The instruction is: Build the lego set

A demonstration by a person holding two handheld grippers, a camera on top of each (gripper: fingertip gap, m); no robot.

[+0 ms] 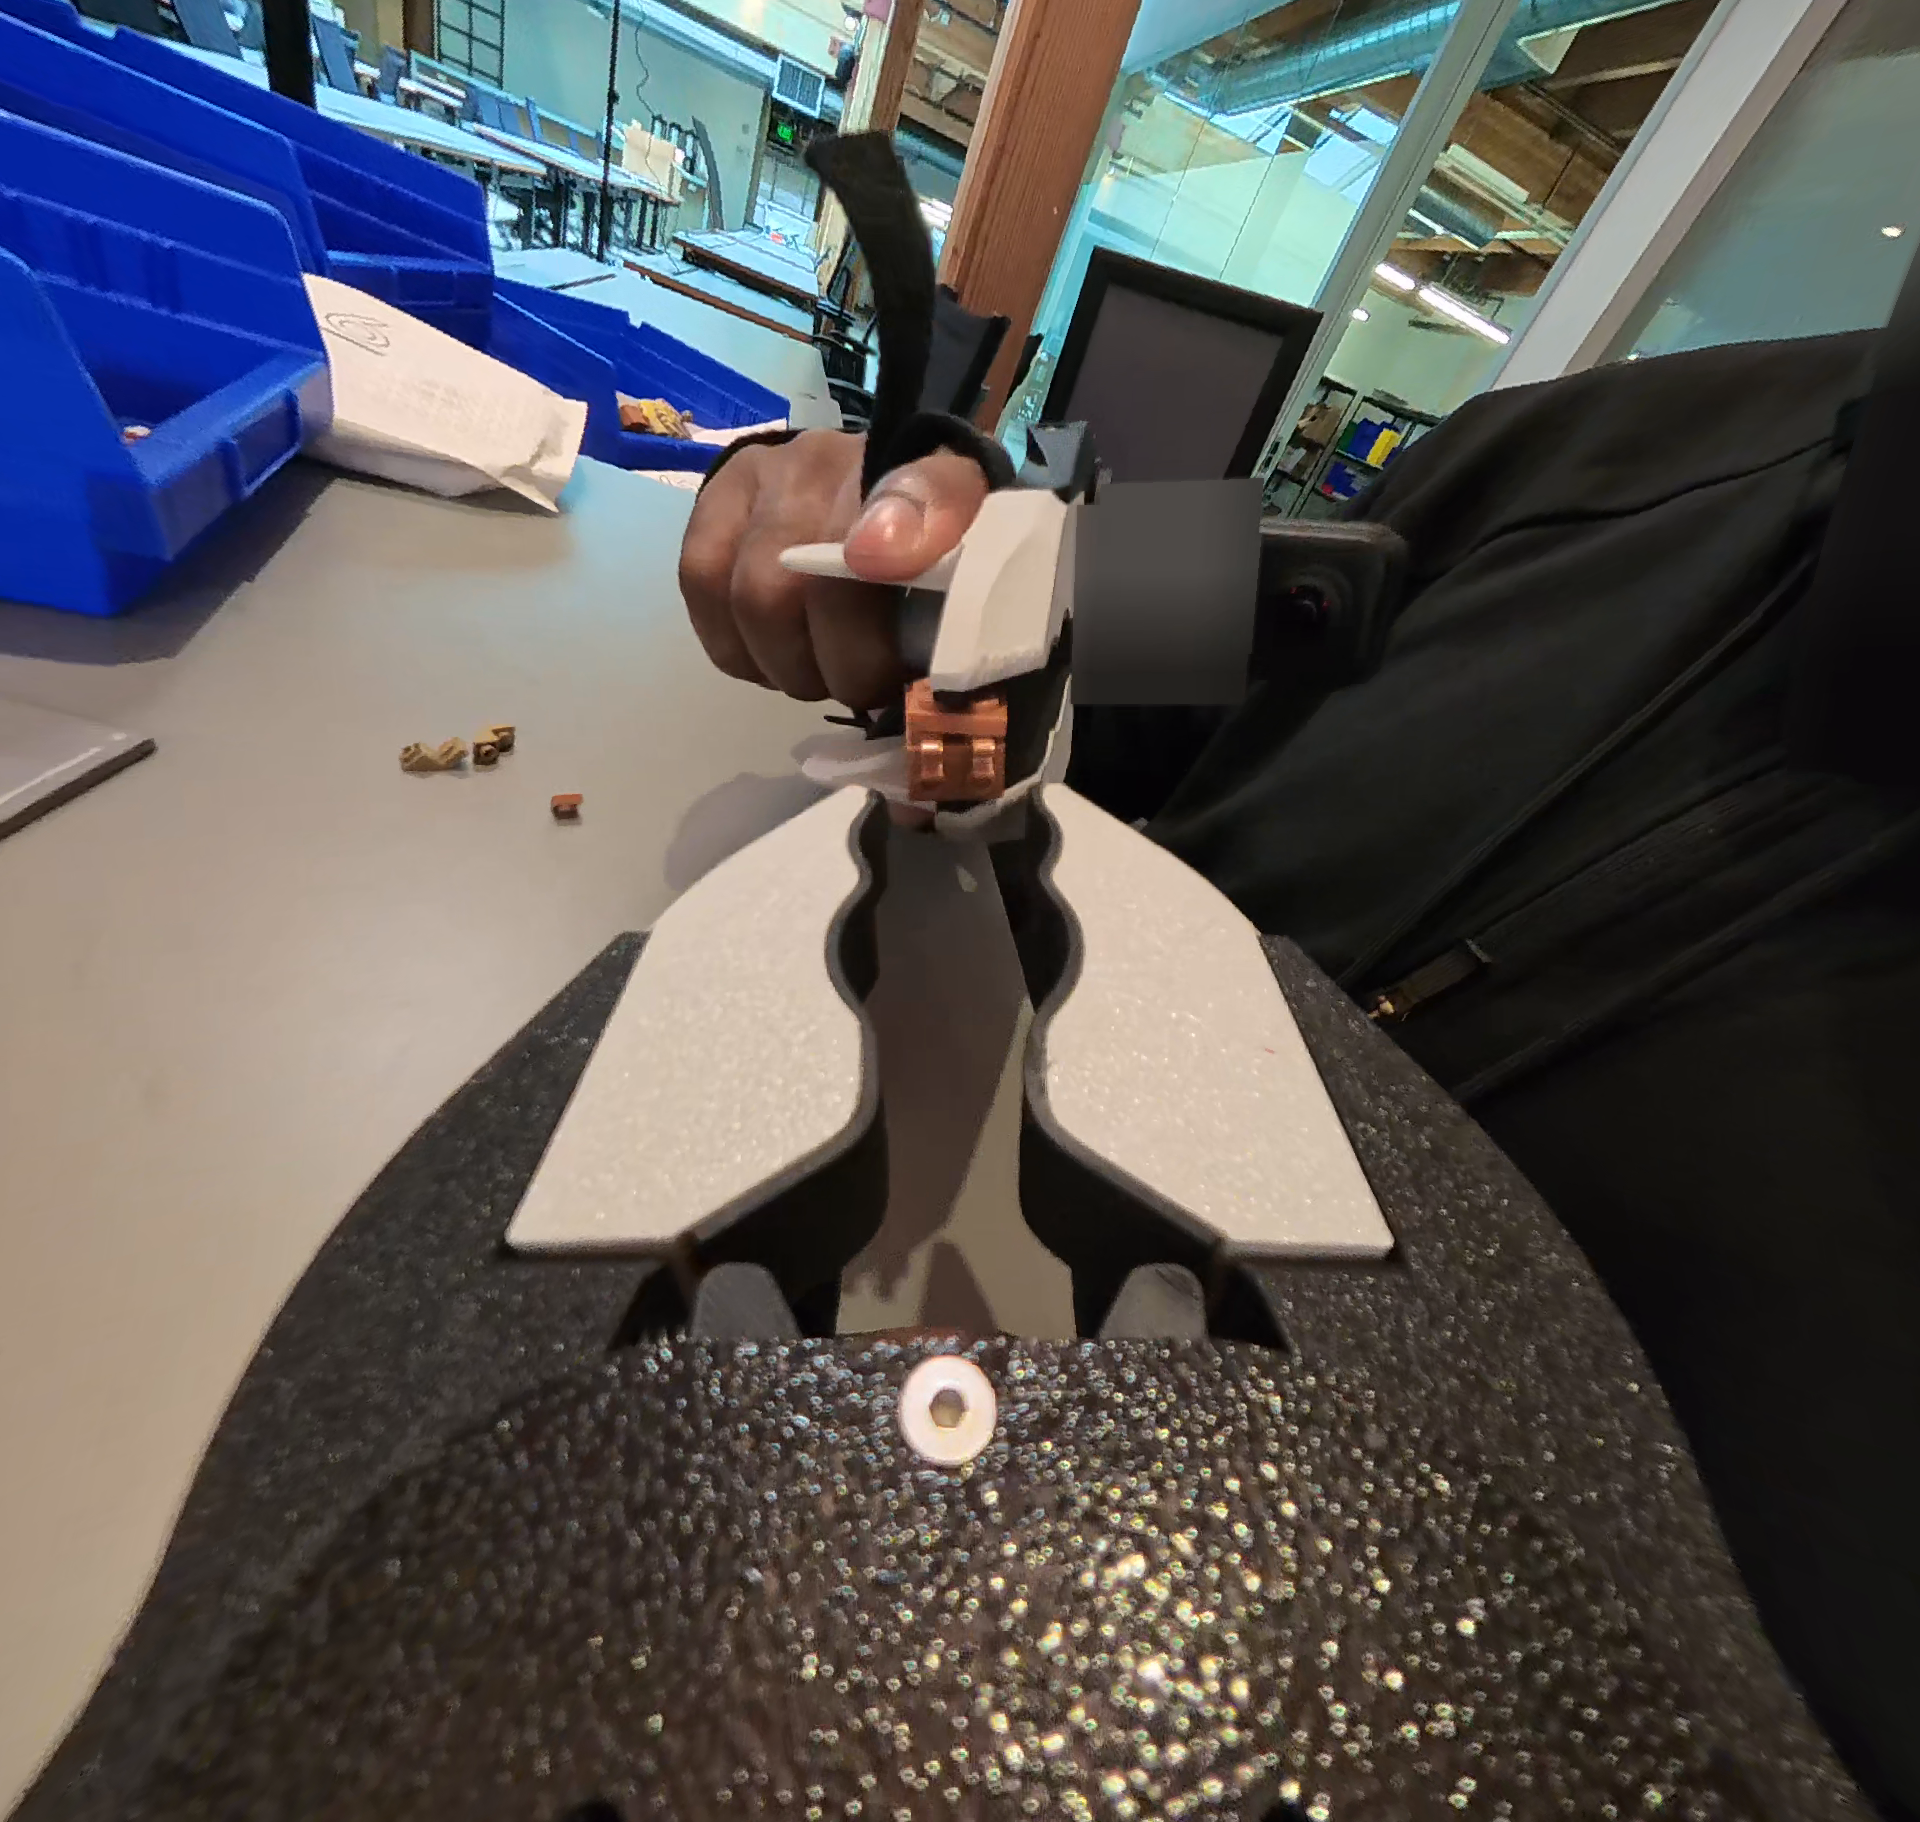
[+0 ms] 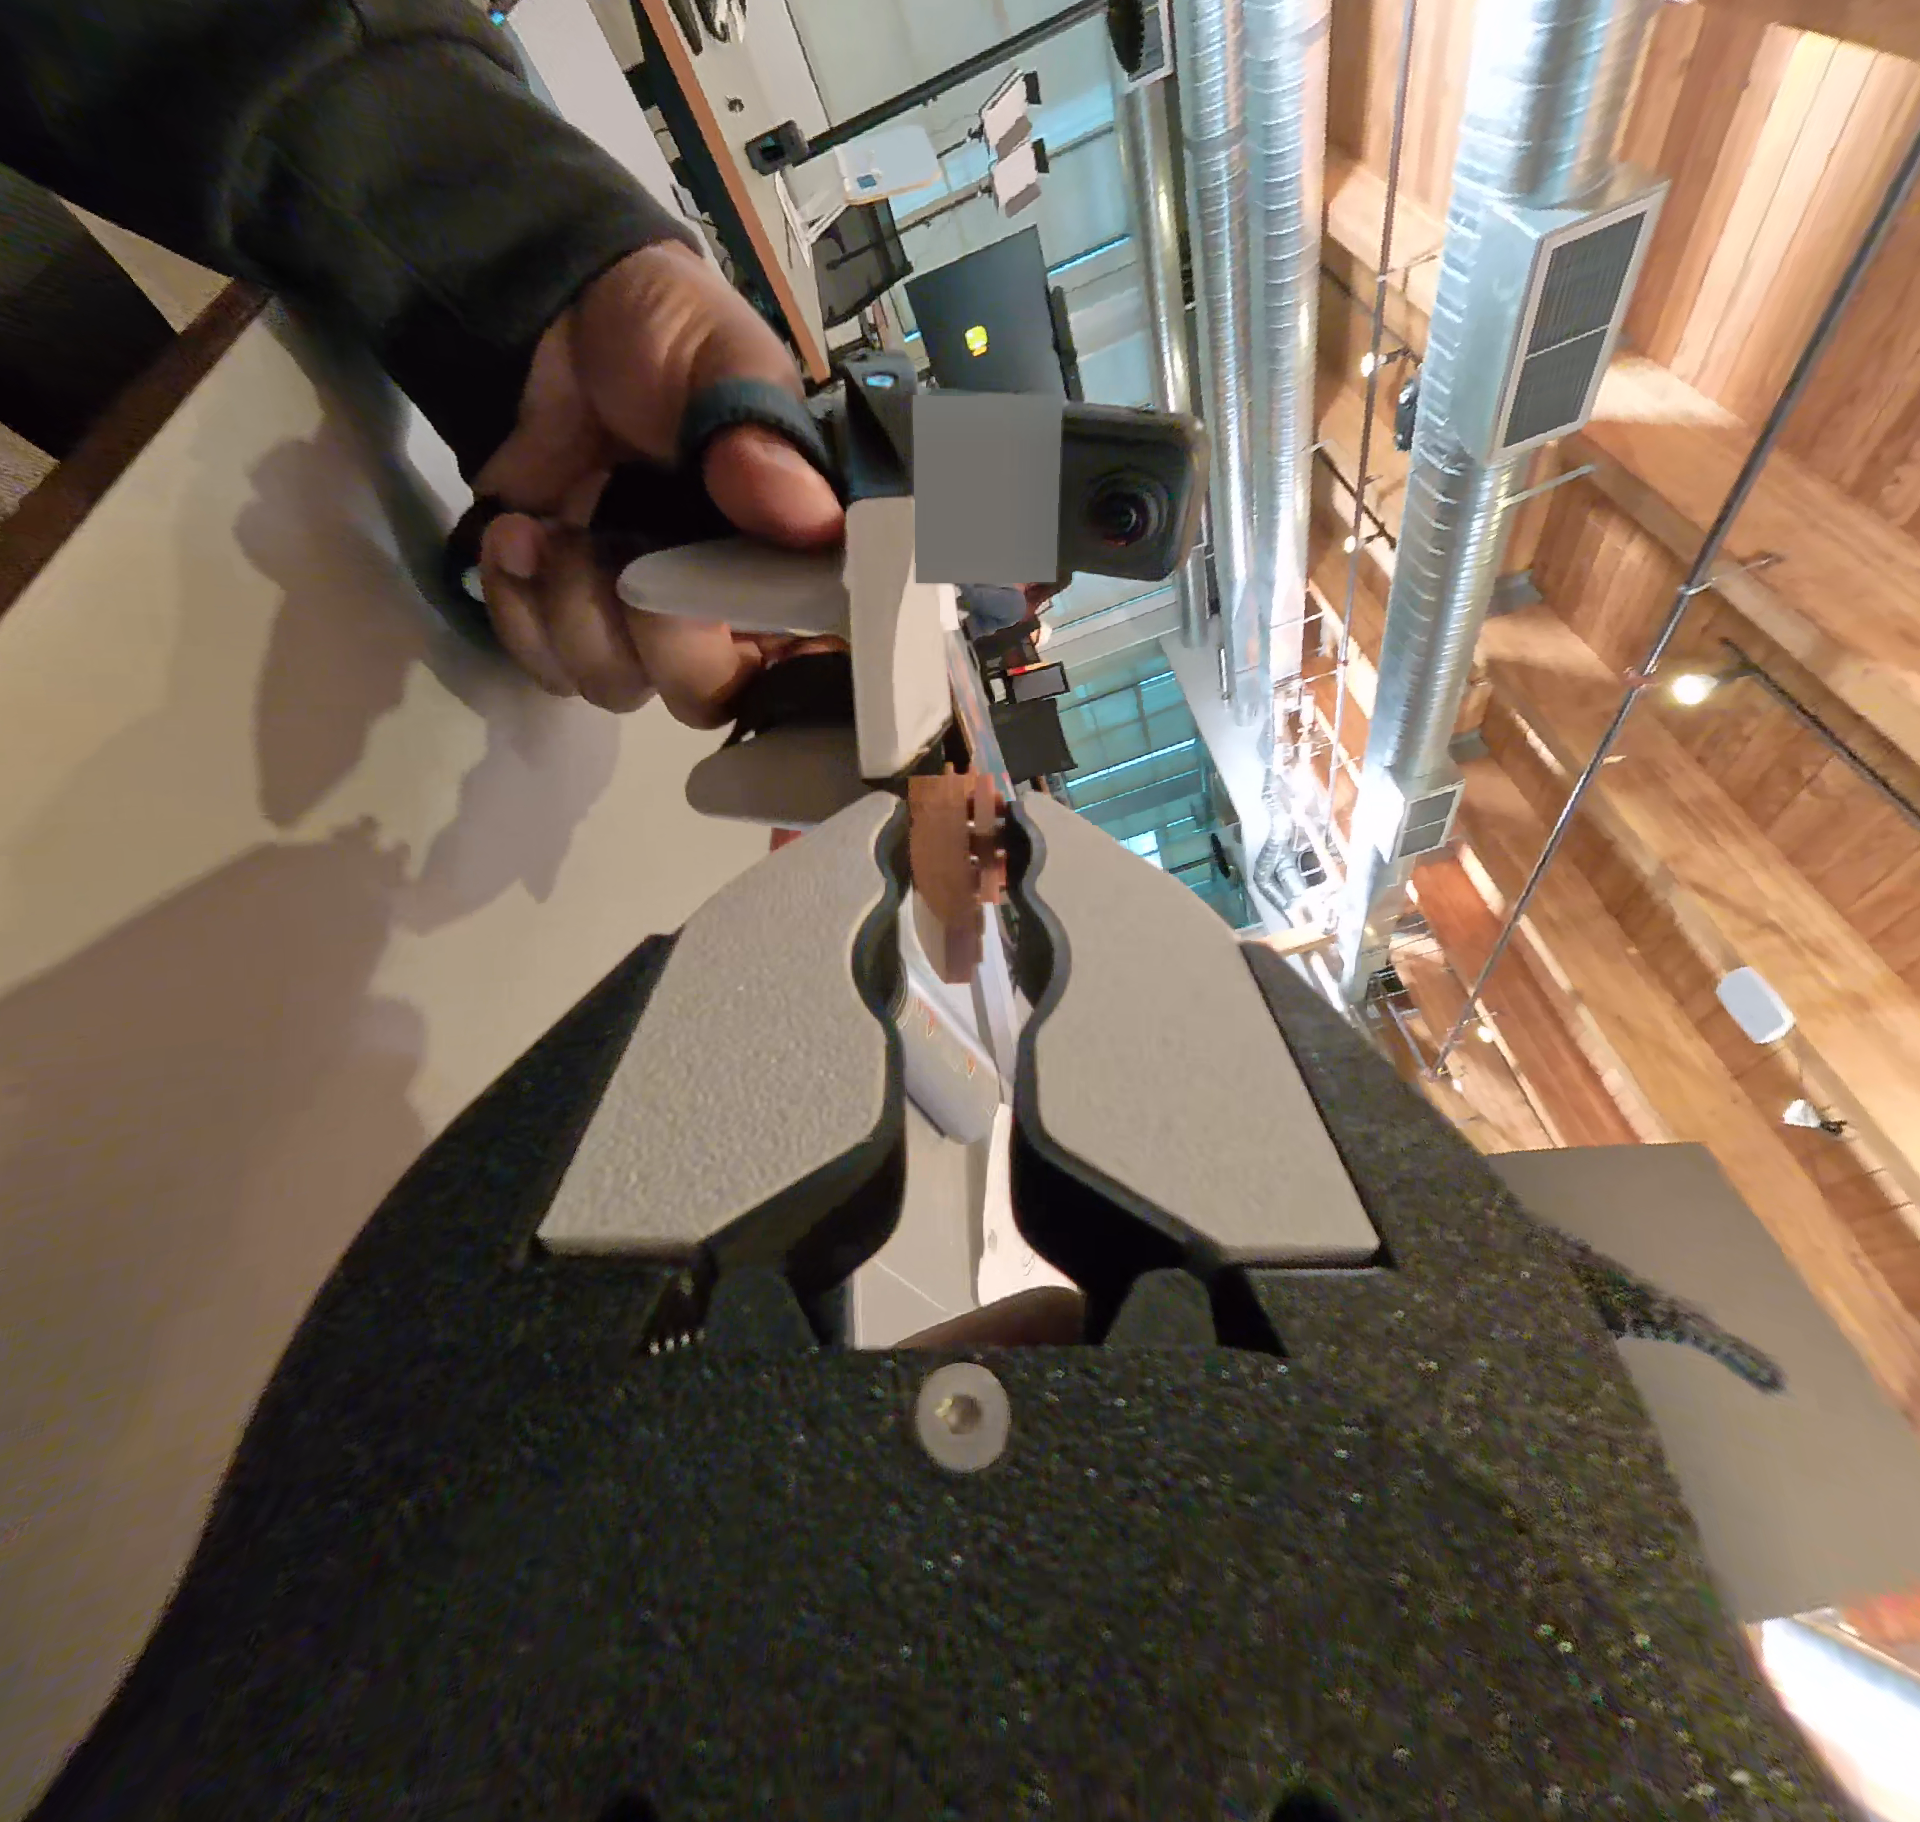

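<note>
In the left wrist view, my left gripper stands open just below a small copper-brown brick piece, with a gap between each pad and the piece. The right gripper's white fingers, held by a hand, clamp that piece from above and below. In the right wrist view, my right gripper is shut on the same brown piece, which sits between its fingertips above the table. The left gripper's fingers show there close in front, held by a hand in a dark sleeve.
Blue bins and a white paper bag stand at the far left of the grey table. Small tan pieces and one brown piece lie loose on it. A person's black jacket fills the right side. Less than 4 cm separates the two grippers' tips.
</note>
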